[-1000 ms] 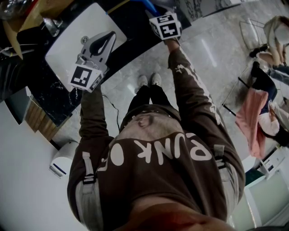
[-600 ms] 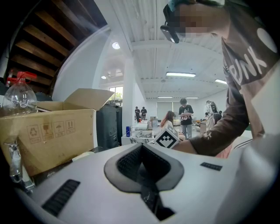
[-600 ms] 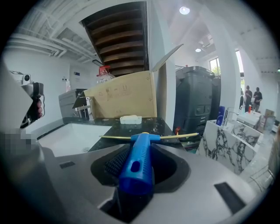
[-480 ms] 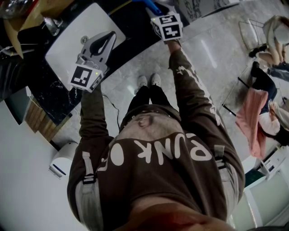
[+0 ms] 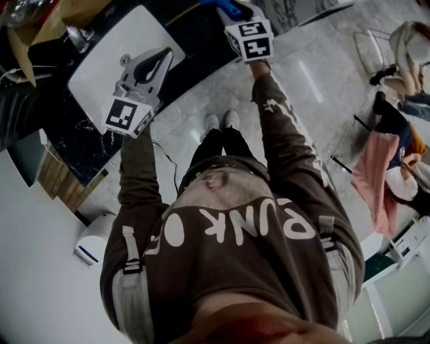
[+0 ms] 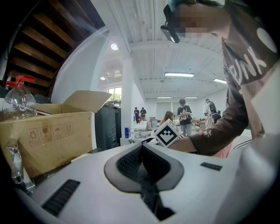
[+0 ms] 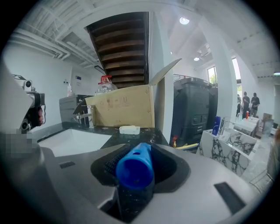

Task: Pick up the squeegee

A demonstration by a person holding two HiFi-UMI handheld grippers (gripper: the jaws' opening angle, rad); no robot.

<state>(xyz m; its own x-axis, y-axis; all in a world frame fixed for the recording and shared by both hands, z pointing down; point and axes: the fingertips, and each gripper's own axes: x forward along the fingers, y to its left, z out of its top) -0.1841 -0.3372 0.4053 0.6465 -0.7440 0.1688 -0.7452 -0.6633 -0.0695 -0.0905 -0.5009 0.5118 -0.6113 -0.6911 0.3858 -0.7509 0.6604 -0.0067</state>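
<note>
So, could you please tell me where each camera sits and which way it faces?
Head view: on the head, steeply down at sink; torso, arms, left tongs, right tongs show.
Left gripper view: on shut left tongs, toward cardboard box; person's right sleeve shows.
Right gripper view: on right tongs, along clamped squeegee, toward sink.
Both gripper views share the box.

Sink set in the counter, left tongs above it; cardboard box behind; squeegee in the right tongs.
</note>
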